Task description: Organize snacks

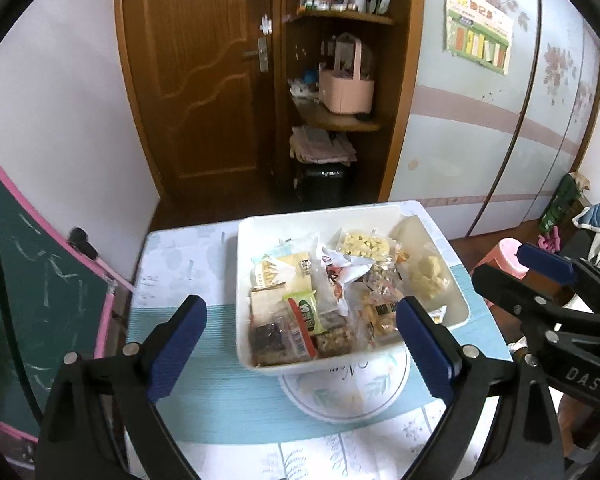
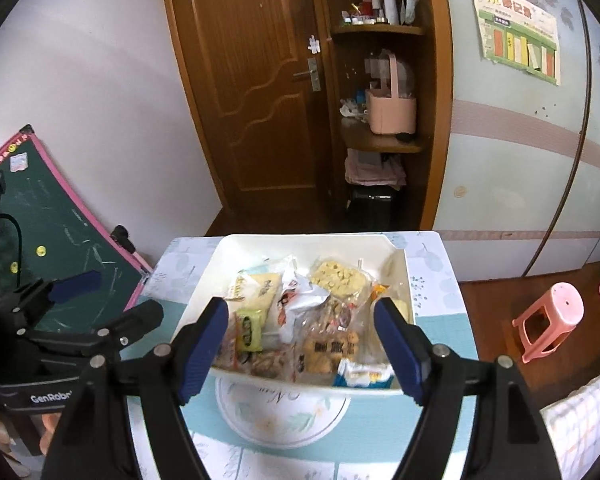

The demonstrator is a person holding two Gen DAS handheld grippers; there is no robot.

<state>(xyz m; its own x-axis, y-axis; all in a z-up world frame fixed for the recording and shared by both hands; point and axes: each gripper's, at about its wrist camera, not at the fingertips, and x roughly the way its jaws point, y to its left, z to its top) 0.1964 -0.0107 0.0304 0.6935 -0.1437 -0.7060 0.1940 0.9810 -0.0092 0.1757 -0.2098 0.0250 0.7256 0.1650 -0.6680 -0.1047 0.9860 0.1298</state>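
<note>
A white plastic bin stands on a small table with a light blue mat. It holds several snack packs: a yellow puffed-snack bag, a small green pack, a dark brown bar and a blue-and-white pack. My left gripper hangs open in front of the bin's near left corner. My right gripper is open over the bin's near edge. Neither has anything between its pads.
A pink stool stands on the wooden floor right of the table. A green chalkboard leans on the wall at left. Behind are a wooden door, corner shelves with a pink basket, and a pale wardrobe.
</note>
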